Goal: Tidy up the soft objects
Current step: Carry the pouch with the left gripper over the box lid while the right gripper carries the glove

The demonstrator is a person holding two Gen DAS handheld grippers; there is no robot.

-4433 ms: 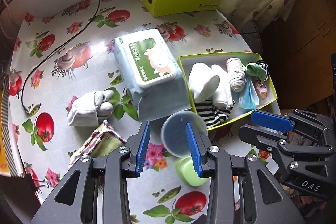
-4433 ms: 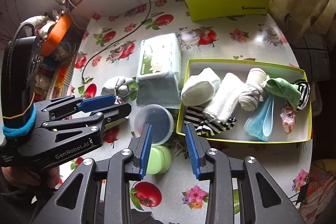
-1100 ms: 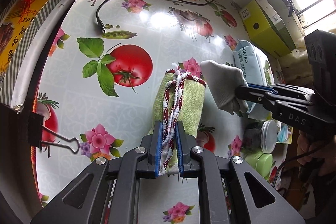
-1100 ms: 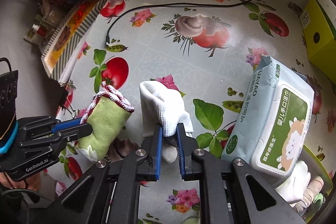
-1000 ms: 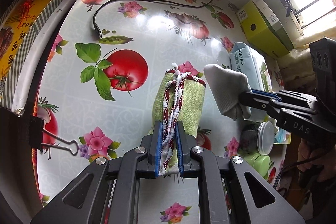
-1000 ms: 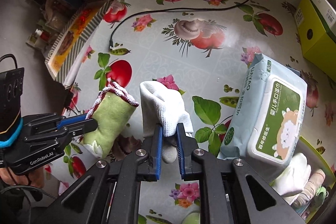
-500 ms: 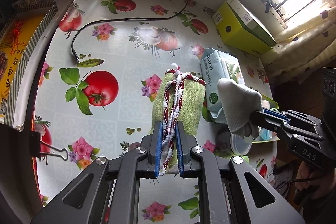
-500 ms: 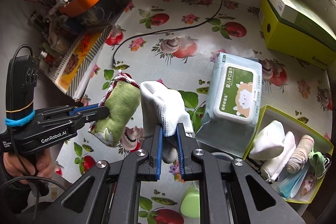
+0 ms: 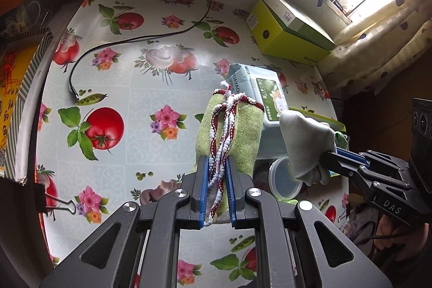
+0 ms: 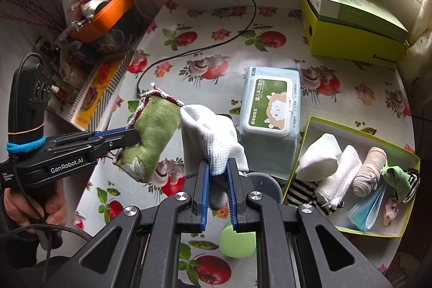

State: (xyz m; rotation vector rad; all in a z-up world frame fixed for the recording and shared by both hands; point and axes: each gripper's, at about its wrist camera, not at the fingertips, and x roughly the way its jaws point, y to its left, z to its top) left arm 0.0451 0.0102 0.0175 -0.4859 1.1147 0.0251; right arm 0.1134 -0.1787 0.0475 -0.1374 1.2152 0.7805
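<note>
Left wrist view: the left tool [image 9: 216, 188] is clenched on a green cloth pouch [image 9: 229, 136] with red-and-white braided trim, at frame centre, above the desk [image 9: 140, 104].

Right wrist view: the right tool [image 10: 217, 188] grips a white sock [image 10: 210, 136] — centre frame, left of the open yellow-green box [image 10: 405, 153] of soft things.
</note>
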